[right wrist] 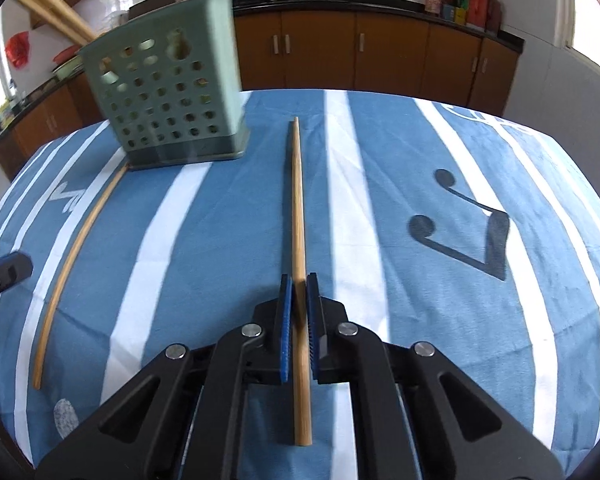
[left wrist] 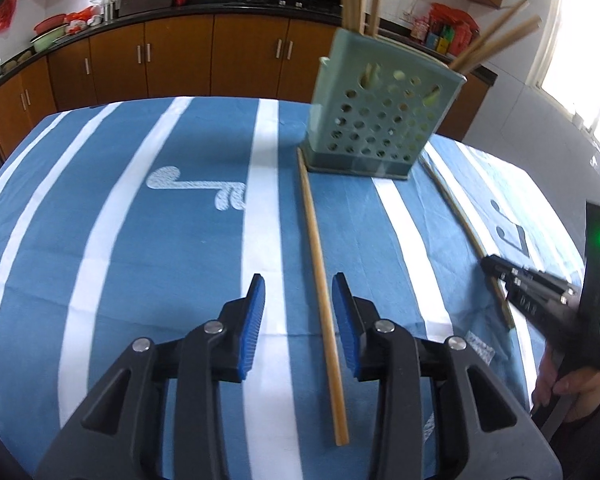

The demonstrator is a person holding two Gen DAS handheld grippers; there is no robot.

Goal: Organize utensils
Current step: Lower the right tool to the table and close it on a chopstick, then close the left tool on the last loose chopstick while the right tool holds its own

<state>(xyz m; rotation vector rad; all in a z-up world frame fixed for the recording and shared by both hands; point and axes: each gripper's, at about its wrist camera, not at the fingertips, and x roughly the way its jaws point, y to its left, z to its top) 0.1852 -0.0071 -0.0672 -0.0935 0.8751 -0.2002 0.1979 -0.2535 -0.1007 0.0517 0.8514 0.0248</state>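
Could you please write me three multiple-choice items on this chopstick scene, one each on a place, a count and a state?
1. Where does the green holder stand?
A. on the striped cloth
B. on the kitchen counter
C. on the floor

2. How many chopsticks are outside the holder?
A. one
B. two
C. four

3. How is the right gripper?
A. wide open
B. shut on nothing
C. shut on a chopstick

Key: 1 A, its base rests on the blue and white cloth. 2 B, the left chopstick lies between the open left gripper's blue pads; the right chopstick is the other. 3 C, its pads press the right chopstick.
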